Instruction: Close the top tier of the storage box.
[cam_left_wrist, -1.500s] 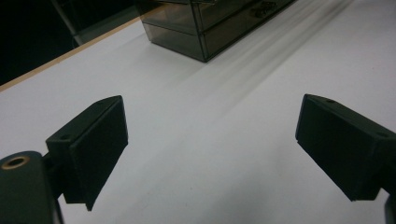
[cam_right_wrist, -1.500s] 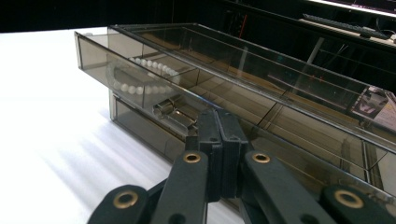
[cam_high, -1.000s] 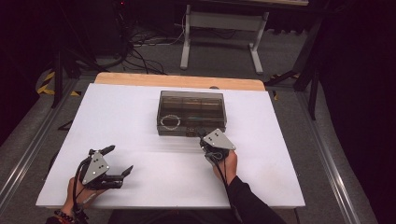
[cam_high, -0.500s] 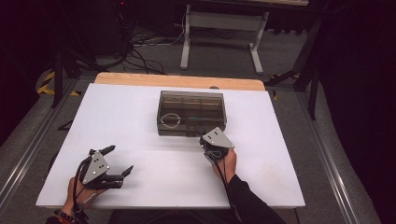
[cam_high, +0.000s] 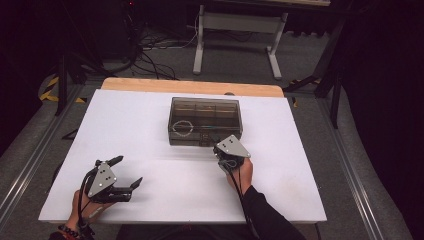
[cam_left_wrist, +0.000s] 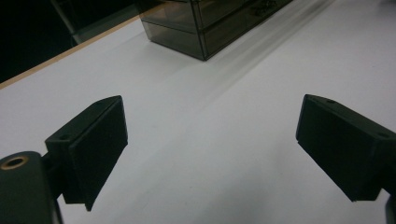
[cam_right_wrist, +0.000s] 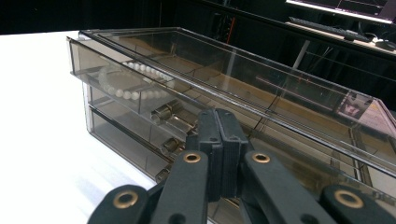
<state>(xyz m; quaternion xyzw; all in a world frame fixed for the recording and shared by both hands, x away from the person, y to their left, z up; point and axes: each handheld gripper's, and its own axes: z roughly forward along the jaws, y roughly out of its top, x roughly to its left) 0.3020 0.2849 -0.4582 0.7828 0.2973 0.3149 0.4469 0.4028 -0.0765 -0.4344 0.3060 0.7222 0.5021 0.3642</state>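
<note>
A: Where is the drawer box placed, and how are the claws seen?

B: The smoked-plastic drawer box (cam_high: 205, 121) is seen just above the centre of the high view, set on the white bench (cam_high: 150, 130). The right claw (cam_right_wrist: 218, 135) is clenched with nothing between its pads, its tip at the box's front, at the lower middle of the right gripper view. Whether the small metal drawer handle (cam_right_wrist: 164, 112) is touched cannot be told. The left claw (cam_high: 125, 172) is held released at the lower left of the high view, well apart from the box, over bare bench.

A: What could go wrong from here?

B: If a drawer is to be drawn out, a slip off the small handle is judged likely, since it is short and shiny and the claw is clenched rather than set around it. The light box could also be dragged across the smooth bench, as it is not steadied by the left claw.

A: What else is noted, and is anything in the way?

B: A white bead bracelet (cam_right_wrist: 126, 84) is seen lying in the top drawer, at the left of the box. The second handle (cam_right_wrist: 169, 145), lower down, could be caught by mistake. Cables and a metal stand are seen on the floor beyond the bench's far edge, clear of the work.
</note>
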